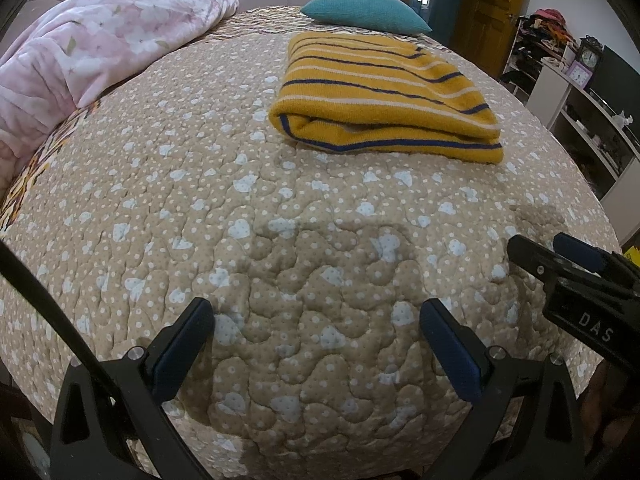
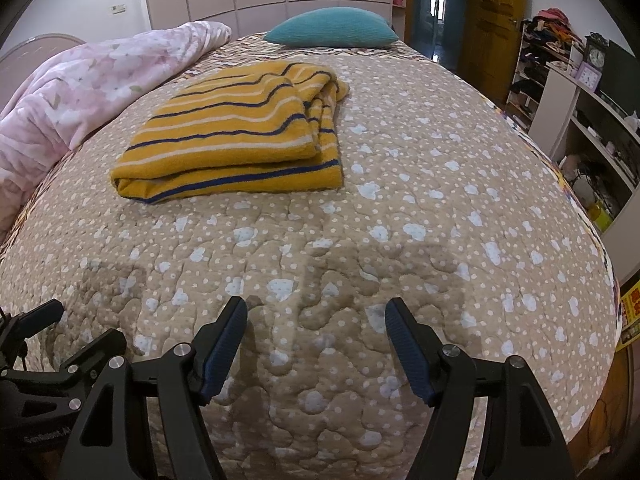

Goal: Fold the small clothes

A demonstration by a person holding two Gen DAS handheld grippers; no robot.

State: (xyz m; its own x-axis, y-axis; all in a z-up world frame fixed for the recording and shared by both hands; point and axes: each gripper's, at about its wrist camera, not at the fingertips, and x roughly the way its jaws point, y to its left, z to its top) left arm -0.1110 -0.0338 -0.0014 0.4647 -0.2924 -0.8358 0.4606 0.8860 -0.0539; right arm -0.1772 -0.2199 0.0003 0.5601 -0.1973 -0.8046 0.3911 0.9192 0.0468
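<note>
One folded yellow striped garment [image 1: 384, 100] lies on the bed [image 1: 280, 240], well apart from both tongs. One teal pillow [image 1: 364, 12], one pink blanket [image 1: 92, 48]. Left tongs [image 1: 316, 320] and right tongs [image 2: 316, 320] both spread, empty.

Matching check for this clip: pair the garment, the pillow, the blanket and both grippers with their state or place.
Things:
1. striped yellow garment
2. teal pillow
3. pink floral blanket
4. left gripper, right gripper

States:
A. bunched along the bed's left side
B. open, holding nothing
C. folded flat on the quilt
D. at the far end of the bed

Pairs: 1-C, 2-D, 3-A, 4-B
</note>
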